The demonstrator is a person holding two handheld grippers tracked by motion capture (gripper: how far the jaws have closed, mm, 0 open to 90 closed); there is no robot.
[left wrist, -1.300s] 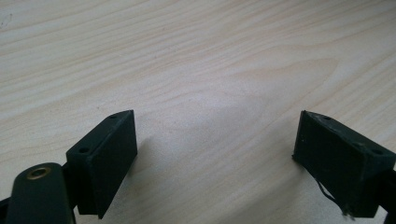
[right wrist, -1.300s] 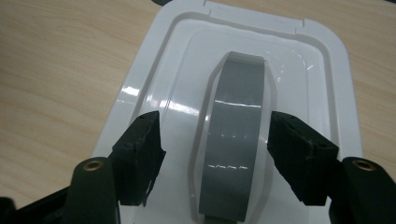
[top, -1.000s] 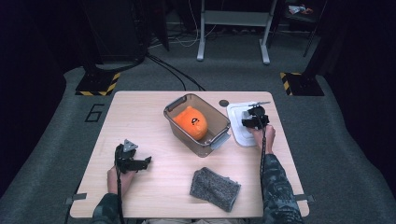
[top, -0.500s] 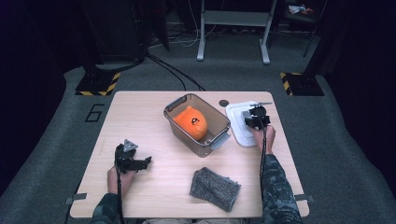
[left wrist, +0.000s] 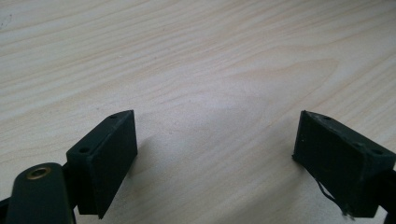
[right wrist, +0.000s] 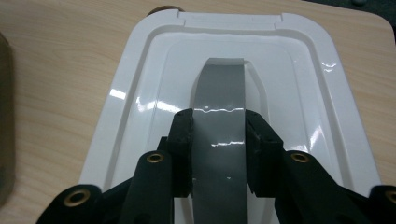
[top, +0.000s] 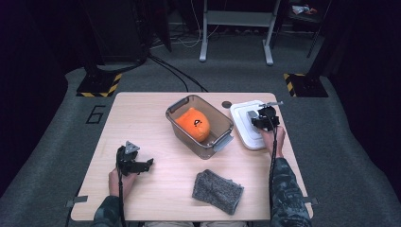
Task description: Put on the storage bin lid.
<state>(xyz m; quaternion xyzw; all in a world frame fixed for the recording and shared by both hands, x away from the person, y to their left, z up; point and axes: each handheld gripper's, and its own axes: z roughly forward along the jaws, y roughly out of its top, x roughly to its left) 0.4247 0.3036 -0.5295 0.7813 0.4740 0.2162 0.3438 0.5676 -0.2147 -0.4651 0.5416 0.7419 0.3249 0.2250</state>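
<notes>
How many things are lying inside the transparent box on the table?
1. A single orange object lies inside the clear box near the table's far middle. The box walls are see-through, so little could be hidden, though something might lie beneath it.

A person in camouflage-patterned sleeves [top: 286, 189] works with two black hand-held grippers, a black cable [top: 272, 156] trailing back along each forearm. The left gripper [left wrist: 215, 154] carries a grey three-cornered plate [top: 131, 147] on top, and its blocky black fingers [left wrist: 109, 154] show small round recesses and one brass-ringed screw hole. The right gripper [right wrist: 218, 149] has matte black arms dotted with brass-ringed holes behind slim, ribbed fingers [right wrist: 183, 144].
</notes>
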